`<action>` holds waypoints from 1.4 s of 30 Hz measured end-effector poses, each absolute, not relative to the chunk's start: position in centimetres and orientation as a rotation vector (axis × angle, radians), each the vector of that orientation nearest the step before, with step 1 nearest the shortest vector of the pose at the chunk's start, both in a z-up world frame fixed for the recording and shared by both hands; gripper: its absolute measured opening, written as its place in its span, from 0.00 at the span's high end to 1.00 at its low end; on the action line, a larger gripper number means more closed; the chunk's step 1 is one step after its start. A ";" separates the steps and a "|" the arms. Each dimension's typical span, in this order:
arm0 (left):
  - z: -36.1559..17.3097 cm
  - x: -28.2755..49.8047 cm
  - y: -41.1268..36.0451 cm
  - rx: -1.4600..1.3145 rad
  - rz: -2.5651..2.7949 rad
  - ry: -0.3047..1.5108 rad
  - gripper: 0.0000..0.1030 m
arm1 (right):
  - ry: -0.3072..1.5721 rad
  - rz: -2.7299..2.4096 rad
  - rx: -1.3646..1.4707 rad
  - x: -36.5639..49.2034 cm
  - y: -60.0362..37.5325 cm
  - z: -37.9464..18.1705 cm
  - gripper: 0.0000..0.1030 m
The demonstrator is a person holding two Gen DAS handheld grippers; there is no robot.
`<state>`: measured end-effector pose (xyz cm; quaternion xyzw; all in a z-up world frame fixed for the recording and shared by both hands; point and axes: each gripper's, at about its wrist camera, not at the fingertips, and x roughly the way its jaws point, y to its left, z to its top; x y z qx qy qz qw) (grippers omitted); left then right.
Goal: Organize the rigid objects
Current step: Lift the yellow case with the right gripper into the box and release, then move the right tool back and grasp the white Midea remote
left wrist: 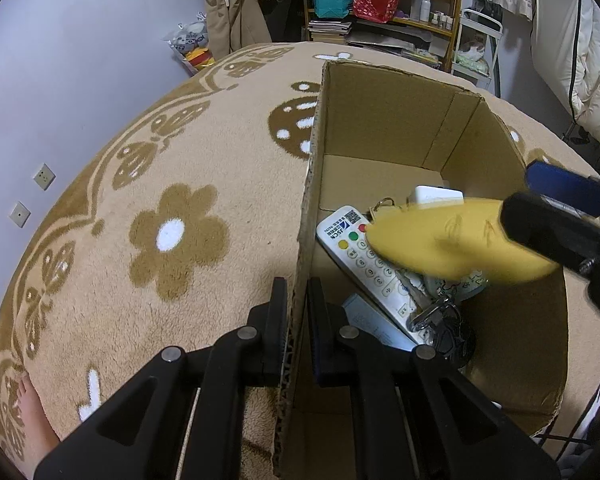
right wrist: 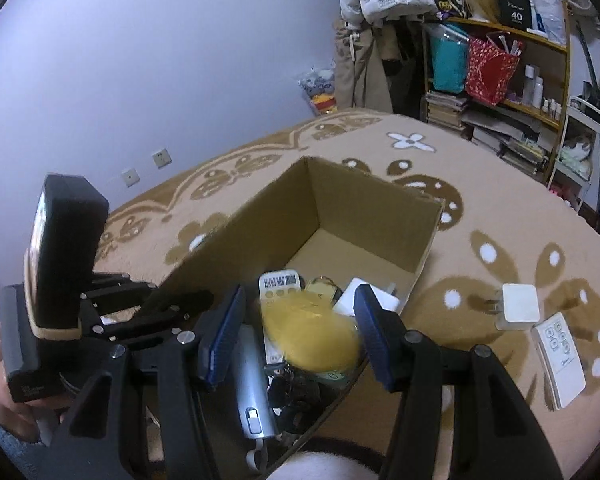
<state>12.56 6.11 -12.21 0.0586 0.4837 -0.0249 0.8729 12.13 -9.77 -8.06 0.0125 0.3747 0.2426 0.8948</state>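
Yellow obj (right wrist: pixel 312 334) btwn open right gripper (right wrist: pixel 296 332) fingers.

My matt black plastic left gripper (left wrist: pixel 296 308) pinches raw corrugated cardboard box (left wrist: pixel 380 120) wall — fluffy pile carpet (left wrist: pixel 180 160) beneath, smooth glossy yellow piece (left wrist: pixel 452 240) inside.

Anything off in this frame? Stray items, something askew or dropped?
Two items lie outside the cardboard box: a white charger and a white card-like remote on the rug. A blurred yellow object sits between the right gripper's open jaws over the box; whether the pads touch it is unclear. Left gripper clamps the box wall.
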 end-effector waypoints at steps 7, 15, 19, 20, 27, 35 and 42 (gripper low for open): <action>-12.2 12.7 6.2 0.113 -0.052 1.011 0.91 | 0.749 0.431 -0.002 12.4 -11.2 -7.4 0.18; -12.1 12.7 6.3 0.118 -0.051 1.010 0.91 | 0.718 0.312 0.069 13.0 -16.3 -6.7 0.04; -12.1 12.7 6.4 0.118 -0.052 1.010 0.91 | 0.714 0.235 0.100 13.5 -19.2 -6.9 0.03; -12.2 12.7 6.3 0.118 -0.052 1.010 0.91 | 0.715 0.218 0.107 13.6 -19.8 -6.9 0.03; -12.2 12.6 6.0 0.134 -0.046 1.012 0.91 | 0.744 0.126 0.083 14.8 -23.3 -8.6 0.01; -12.2 12.7 6.0 0.132 -0.046 1.013 0.91 | 0.796 -0.007 0.154 16.1 -28.0 -12.9 0.01; -12.3 12.6 6.0 0.137 -0.048 1.012 0.91 | 0.838 -0.063 0.254 15.8 -31.3 -17.1 0.01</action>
